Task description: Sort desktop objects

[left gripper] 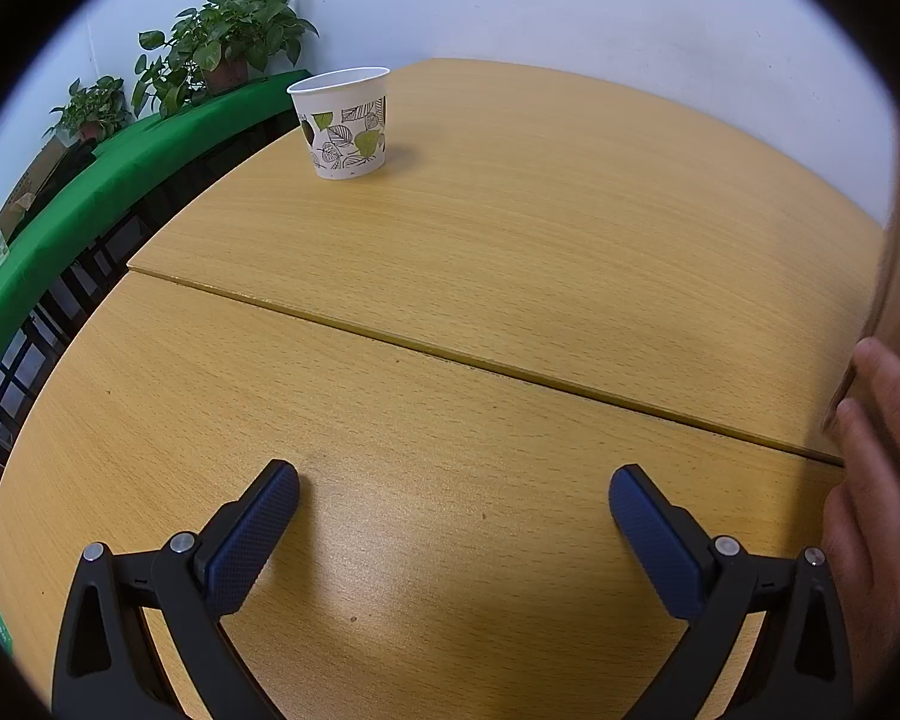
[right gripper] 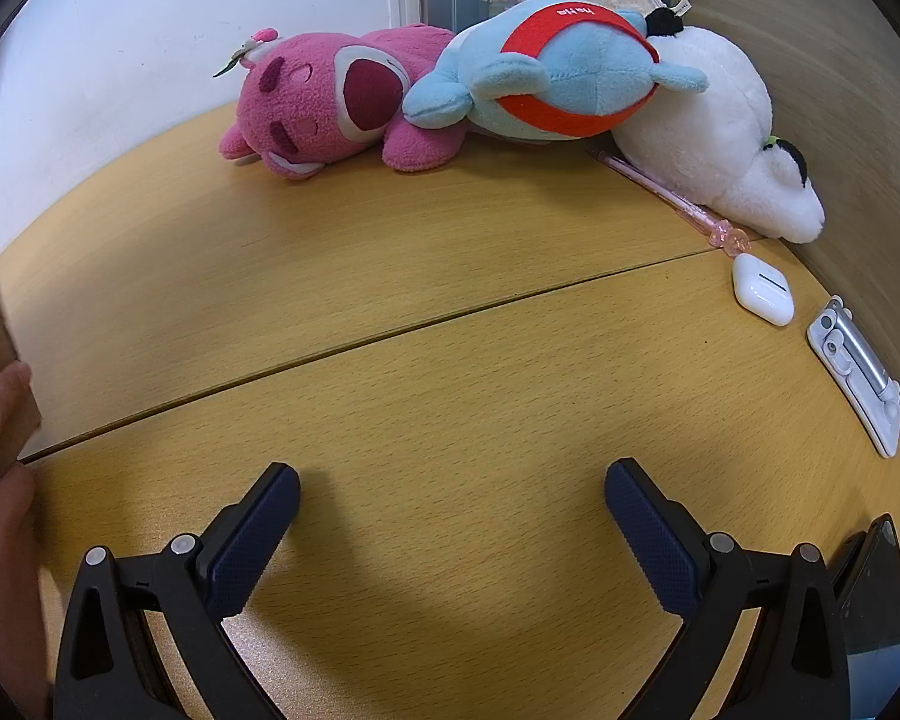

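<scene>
The right hand-held gripper (right gripper: 452,495) hangs low over the counter (right gripper: 450,372) with its jaws spread wide and nothing between them. The left hand-held gripper (left gripper: 453,498) is released in the same way, over a bare stretch of the counter.

Objects to sort lie ahead and to the right of the right hand-held gripper, along the counter's right edge:
- earbud case (right gripper: 762,289) — white, lying flat, nearest of the small items to a forward-right reach.
- pink pen (right gripper: 669,195) — long axis runs diagonally, from far-centre toward near-right; its ornamented end lies just beside the earbud case, and its shaft runs along the white plush (right gripper: 708,126).
- folding stand (right gripper: 858,378) — flat, long axis following the counter edge, further right.
- pink plush (right gripper: 330,102) and blue plush (right gripper: 546,78) — piled against the far wall, touching each other.

Judged from this layout, the right hand-held gripper is the nearer one for all of these.

Container: one paper cup (left gripper: 343,123) stands upright, far ahead and left of the left hand-held gripper, well apart from the items. Its interior is not visible; contents cannot be determined.
</scene>
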Motion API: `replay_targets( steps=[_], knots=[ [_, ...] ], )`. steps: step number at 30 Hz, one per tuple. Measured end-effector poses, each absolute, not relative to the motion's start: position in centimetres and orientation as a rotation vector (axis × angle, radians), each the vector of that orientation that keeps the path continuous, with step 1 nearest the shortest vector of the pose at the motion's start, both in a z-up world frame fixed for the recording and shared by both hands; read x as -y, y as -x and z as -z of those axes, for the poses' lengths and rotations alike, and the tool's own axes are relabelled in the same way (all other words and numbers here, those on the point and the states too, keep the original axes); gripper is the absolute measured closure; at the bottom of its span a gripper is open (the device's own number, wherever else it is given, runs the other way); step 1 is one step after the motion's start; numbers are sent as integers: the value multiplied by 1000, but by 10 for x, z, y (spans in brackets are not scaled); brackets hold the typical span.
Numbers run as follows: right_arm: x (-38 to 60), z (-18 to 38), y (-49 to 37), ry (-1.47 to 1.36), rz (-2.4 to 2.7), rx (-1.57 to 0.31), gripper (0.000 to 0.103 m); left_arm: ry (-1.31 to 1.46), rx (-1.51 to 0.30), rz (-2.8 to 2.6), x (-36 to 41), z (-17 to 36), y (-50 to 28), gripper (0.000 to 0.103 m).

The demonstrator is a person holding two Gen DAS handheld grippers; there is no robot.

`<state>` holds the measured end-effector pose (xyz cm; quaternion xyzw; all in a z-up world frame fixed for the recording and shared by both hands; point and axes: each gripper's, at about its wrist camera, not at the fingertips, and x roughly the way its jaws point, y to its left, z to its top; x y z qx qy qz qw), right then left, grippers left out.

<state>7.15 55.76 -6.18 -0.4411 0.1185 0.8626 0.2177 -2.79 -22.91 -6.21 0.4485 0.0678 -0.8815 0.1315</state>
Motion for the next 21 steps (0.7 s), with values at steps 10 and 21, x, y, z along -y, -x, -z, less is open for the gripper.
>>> replay_targets(
  steps=[10, 21],
  knots=[
    [-557, 62, -71, 1222, -2388, -328, 0, -1301, -197, 2560, 229, 62, 27, 0],
    [-557, 61, -71, 1221, -2388, -329, 0, -1301, -197, 2560, 229, 62, 28, 0]
  ],
)
